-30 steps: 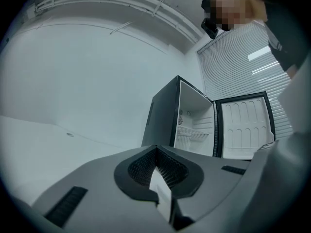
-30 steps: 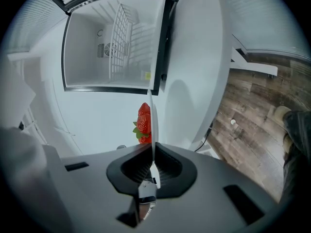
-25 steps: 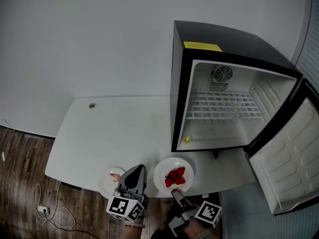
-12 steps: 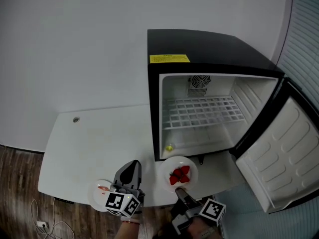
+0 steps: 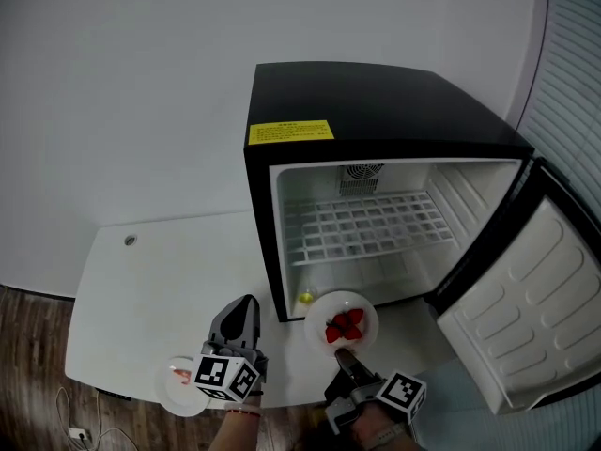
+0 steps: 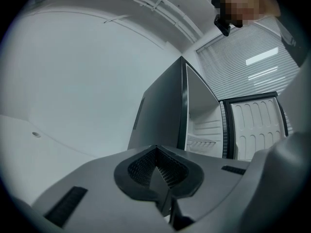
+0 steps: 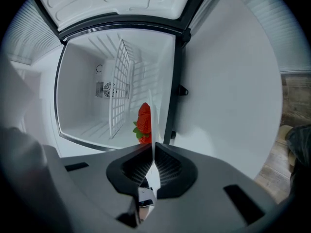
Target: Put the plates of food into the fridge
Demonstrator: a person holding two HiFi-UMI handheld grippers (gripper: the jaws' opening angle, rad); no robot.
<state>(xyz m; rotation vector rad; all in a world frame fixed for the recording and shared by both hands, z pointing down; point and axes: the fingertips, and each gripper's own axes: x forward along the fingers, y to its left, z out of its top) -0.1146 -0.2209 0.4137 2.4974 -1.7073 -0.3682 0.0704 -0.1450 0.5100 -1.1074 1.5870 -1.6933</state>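
Observation:
A white plate of strawberries (image 5: pixel 342 322) hangs in front of the open black fridge (image 5: pixel 376 120), at the lip of its lower compartment. My right gripper (image 5: pixel 340 353) is shut on the plate's near rim. In the right gripper view the plate (image 7: pixel 151 125) shows edge-on between the jaws, with the strawberries (image 7: pixel 143 123) beyond. My left gripper (image 5: pixel 246 301) hovers over the table left of the fridge, its jaws shut with nothing in them (image 6: pixel 156 148). A second plate with food (image 5: pixel 178 383) lies at the table's front edge, partly hidden by the left gripper's marker cube.
The fridge door (image 5: pixel 521 318) stands swung open to the right. A wire shelf (image 5: pixel 366 224) crosses the fridge halfway up, and a small yellow thing (image 5: pixel 306 298) lies on the fridge floor at the left. The white table (image 5: pixel 160 280) has a small hole (image 5: pixel 130 240).
Both grippers have moved toward the fridge. The strawberry plate has come from over the table edge to the fridge's opening. The second plate has stayed on the table.

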